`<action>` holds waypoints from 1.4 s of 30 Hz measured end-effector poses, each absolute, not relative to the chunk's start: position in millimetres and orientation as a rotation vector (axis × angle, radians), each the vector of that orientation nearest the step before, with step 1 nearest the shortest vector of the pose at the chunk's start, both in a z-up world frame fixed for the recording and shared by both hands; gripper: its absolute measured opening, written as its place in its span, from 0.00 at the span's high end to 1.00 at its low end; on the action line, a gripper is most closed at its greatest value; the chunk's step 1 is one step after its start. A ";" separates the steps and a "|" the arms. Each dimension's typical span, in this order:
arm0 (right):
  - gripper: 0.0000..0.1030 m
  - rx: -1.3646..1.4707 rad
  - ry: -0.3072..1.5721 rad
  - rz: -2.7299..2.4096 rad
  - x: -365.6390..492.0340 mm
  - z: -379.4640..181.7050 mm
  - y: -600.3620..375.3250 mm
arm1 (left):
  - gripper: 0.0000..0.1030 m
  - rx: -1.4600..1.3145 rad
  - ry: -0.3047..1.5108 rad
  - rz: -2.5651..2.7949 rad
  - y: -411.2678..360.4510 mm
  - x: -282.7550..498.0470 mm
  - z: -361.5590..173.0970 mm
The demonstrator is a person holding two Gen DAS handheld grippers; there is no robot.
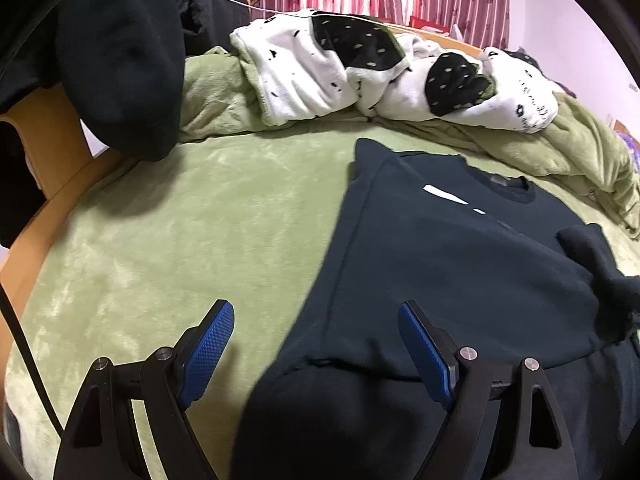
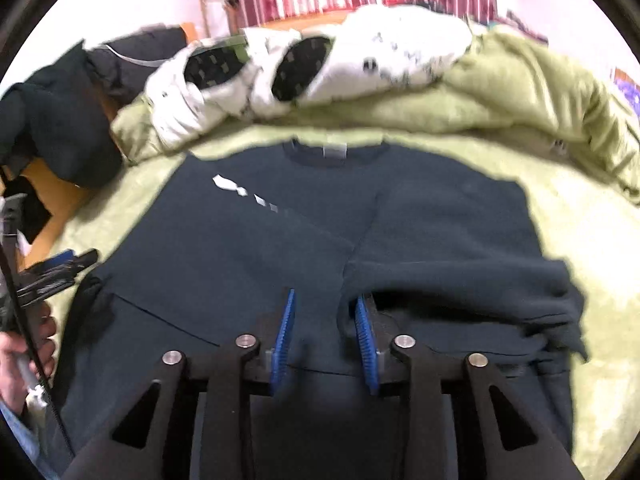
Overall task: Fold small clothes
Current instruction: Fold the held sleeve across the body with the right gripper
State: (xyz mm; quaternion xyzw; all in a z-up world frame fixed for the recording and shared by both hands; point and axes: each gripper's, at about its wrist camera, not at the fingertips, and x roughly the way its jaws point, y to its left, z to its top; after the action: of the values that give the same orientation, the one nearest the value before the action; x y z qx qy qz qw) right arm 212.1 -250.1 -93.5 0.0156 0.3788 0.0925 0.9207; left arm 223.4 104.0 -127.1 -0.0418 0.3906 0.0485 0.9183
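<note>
No legible text anywhere.

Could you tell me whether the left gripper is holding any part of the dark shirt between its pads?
No, the left gripper stands wide open above the dark shirt, with neither blue pad pressing on the cloth.

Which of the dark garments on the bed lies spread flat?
The dark sweatshirt with white marks, on the green blanket; the other dark garment is heaped at the edge.
</note>
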 end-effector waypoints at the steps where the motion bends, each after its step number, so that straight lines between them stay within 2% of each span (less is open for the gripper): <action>1: 0.61 0.029 0.735 0.183 205.0 -84.3 -257.4 | 0.20 -0.088 0.803 0.096 102.8 222.5 -126.8; 4: 0.49 0.021 0.651 0.139 189.7 -66.7 -285.0 | 0.20 -0.098 0.795 0.105 102.1 219.7 -126.8; 7: 0.46 0.034 0.624 0.043 182.7 -63.0 -332.3 | 0.20 -0.119 0.790 0.111 103.7 220.4 -127.5; 18: 0.46 0.428 0.825 -0.134 212.1 -157.6 -469.6 | 0.19 -0.184 0.794 0.175 109.2 233.8 -140.0; 22: 0.42 0.519 0.832 -0.119 218.9 -171.5 -480.5 | 0.19 -0.167 0.809 0.182 107.7 237.1 -147.3; 28: 0.42 0.520 0.874 -0.126 241.9 -184.6 -471.4 | 0.19 -0.144 0.826 0.166 103.7 237.8 -153.6; 29: 0.45 0.488 0.887 -0.139 245.5 -184.3 -466.7 | 0.19 -0.141 0.826 0.164 102.8 237.8 -153.8; 30: 0.52 0.464 0.891 -0.137 247.2 -182.3 -463.5 | 0.19 -0.135 0.825 0.162 101.8 237.7 -153.8; 31: 0.66 0.434 0.898 -0.137 249.0 -180.5 -460.2 | 0.19 -0.131 0.825 0.161 101.3 237.3 -153.6; 32: 0.73 0.390 0.897 -0.152 250.3 -175.6 -455.5 | 0.19 -0.126 0.823 0.158 100.9 236.5 -152.9; 33: 0.85 0.350 0.888 -0.184 249.9 -170.9 -453.3 | 0.19 -0.123 0.821 0.156 100.8 235.7 -152.5; 37: 0.92 0.321 0.821 -0.202 242.2 -144.7 -451.1 | 0.19 -0.121 0.821 0.149 101.3 235.7 -149.4; 42: 0.93 0.328 0.721 -0.142 230.3 -93.7 -427.7 | 0.19 -0.146 0.816 0.134 104.1 231.4 -142.1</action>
State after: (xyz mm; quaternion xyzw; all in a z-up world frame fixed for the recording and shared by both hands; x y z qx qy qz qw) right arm 230.3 -427.7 -93.7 0.1598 0.3510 -0.0692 0.9200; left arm 231.4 104.1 -142.1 -0.0708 0.3963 0.0651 0.9131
